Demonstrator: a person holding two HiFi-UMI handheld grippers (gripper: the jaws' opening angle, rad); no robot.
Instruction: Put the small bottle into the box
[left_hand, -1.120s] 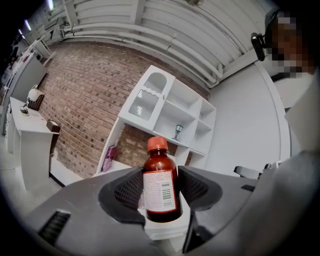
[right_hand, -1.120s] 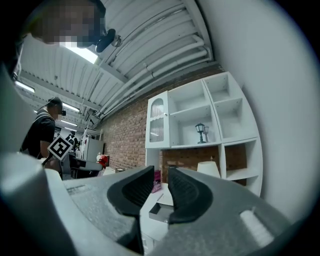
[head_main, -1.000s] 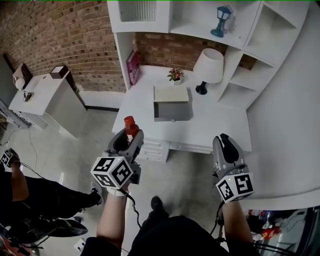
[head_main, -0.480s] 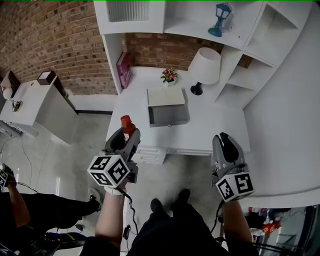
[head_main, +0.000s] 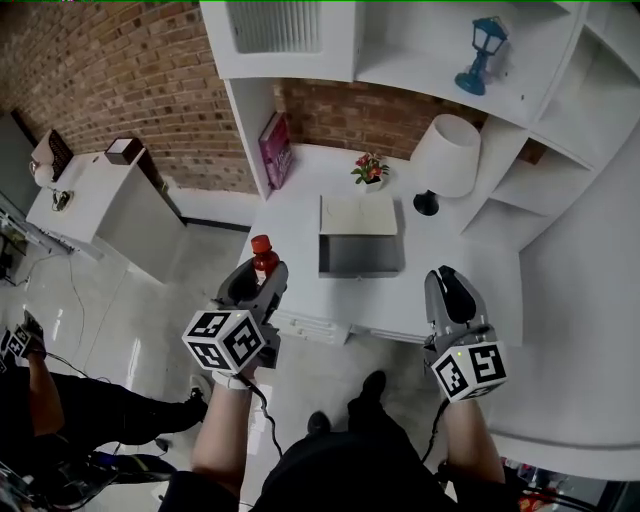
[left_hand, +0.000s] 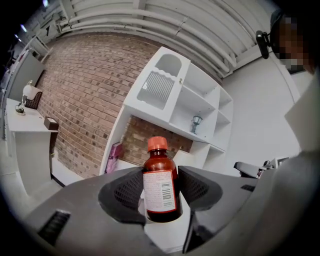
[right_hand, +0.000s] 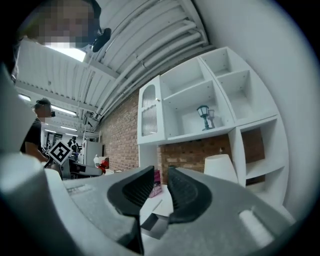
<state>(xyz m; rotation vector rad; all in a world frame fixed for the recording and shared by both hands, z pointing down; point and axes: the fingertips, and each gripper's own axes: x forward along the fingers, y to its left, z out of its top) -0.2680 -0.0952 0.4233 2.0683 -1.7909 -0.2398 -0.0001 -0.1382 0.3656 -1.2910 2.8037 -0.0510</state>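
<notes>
A small brown bottle (left_hand: 160, 187) with a red cap (head_main: 263, 244) and a white label stands upright between the left gripper's (head_main: 262, 272) jaws, which are shut on its body. I hold it in the air just off the white desk's (head_main: 455, 260) near left corner. An open grey box (head_main: 360, 250), its pale lid flipped back, sits mid-desk, ahead and to the right of the bottle. The right gripper (head_main: 447, 276) hovers over the desk's front edge, right of the box. Its jaws (right_hand: 161, 186) stand a little apart with nothing between them. The box (right_hand: 154, 223) shows beyond them.
On the desk's far side stand a white lamp (head_main: 445, 155), a small flower pot (head_main: 370, 168) and a pink book (head_main: 275, 150). White shelves above hold a blue lantern (head_main: 480, 55). A white cabinet (head_main: 100, 200) stands at left; another person (head_main: 40, 400) is at lower left.
The desk and box have shifted in the head view, left and then back right. Both grippers keep their places and the bottle stays gripped.
</notes>
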